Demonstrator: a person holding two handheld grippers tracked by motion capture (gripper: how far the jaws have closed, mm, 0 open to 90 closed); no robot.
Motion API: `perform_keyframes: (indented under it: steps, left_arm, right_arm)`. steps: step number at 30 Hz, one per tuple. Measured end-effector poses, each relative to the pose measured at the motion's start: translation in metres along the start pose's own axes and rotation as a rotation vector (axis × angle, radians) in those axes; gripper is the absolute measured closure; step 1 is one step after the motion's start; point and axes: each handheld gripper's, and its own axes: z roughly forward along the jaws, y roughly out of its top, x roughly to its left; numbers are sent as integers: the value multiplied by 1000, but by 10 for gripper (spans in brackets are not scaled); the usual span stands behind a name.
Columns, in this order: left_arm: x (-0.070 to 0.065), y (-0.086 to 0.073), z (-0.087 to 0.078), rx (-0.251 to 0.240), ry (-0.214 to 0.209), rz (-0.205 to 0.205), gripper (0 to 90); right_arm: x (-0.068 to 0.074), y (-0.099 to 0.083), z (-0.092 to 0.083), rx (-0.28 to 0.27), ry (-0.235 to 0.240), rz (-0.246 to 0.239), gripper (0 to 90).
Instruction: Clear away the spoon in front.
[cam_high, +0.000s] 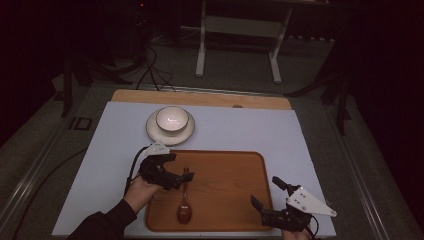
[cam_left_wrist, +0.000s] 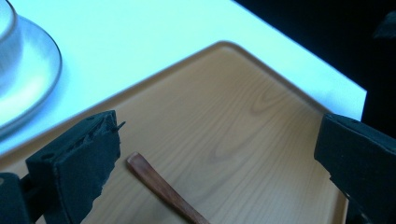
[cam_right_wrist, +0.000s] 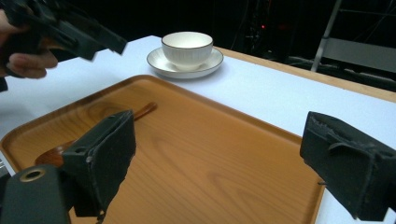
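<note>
Two hand-held grippers are hovering over a rectangular wooden tray (cam_high: 225, 175) on the white-covered table (cam_high: 250, 127).

The left gripper (cam_high: 180, 176) is spreading its fingers wide above the handle of a brown wooden spoon (cam_high: 184, 205) lying in the tray. The right gripper (cam_high: 267, 194) is gaping empty at the tray's near right corner. Beyond, a white bowl (cam_high: 172, 120) is sitting on a white saucer (cam_high: 152, 131).
</note>
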Motion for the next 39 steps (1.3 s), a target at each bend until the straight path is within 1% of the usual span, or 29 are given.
perform_keyframes:
  steps: [1,3,5,6,8,9,11,12,13,16,18,20,22,24,25,26,27,29,33,37,39]
  left_arm:
    - [0,0,-2,-12,-7,2,0]
    - [1,1,-7,-26,-36,6,0]
    - [0,1,-12,-30,-36,25,0]
    - [0,1,-14,-37,-48,36,0]
    - [0,1,-18,-37,-57,57,0]
    - [0,1,-21,-47,-78,64,0]
    - [-1,0,-24,-47,-93,76,0]
    - [-1,-1,-26,-57,-108,84,0]
    - [-2,-2,-28,-56,-119,90,0]
    - [-5,-3,-33,-58,-118,109,0]
    - [-7,-4,-37,-56,-110,119,0]
    - [-8,-6,-42,-64,-99,127,0]
    - [-9,-8,-46,-71,-100,136,0]
    - [-9,-11,-51,-79,-93,146,0]
    - [-9,-13,-53,-84,-99,147,0]
    - [-9,-15,-55,-86,-96,153,0]
    - [-9,-17,-58,-83,-85,156,0]
    - [-8,-20,-61,-89,-81,157,0]
    - [-4,-26,-70,-93,-48,140,0]
    - [0,-32,-78,-121,-38,126,0]
    - [1,-35,-81,-123,-16,135,0]
  right_arm:
    - [0,0,1,1,2,1,106]
    - [0,0,1,4,4,3,106]
    - [0,0,1,4,0,1,106]
    - [0,0,1,4,-1,1,106]
    - [0,0,1,6,0,2,106]
    - [0,-1,1,7,0,4,106]
    - [-1,-1,1,8,-2,4,106]
    - [-1,-1,1,8,-5,5,106]
    - [-1,-1,1,8,-8,4,106]
    - [-1,-1,0,5,-9,3,106]
    - [-1,-1,0,8,-9,5,106]
    - [-1,-1,1,10,-9,3,106]
    - [-1,-1,0,10,-11,2,106]
    - [-1,-1,0,9,-13,1,106]
    - [-2,-1,0,9,-14,1,106]
    - [-2,-1,-1,7,-14,3,106]
    - [-2,-1,-1,5,-15,4,106]
    - [-2,-1,-1,5,-14,3,106]
    - [-1,-1,0,9,-11,2,106]
    - [0,-1,0,8,-10,-1,106]
    - [0,-1,0,9,-9,-1,106]
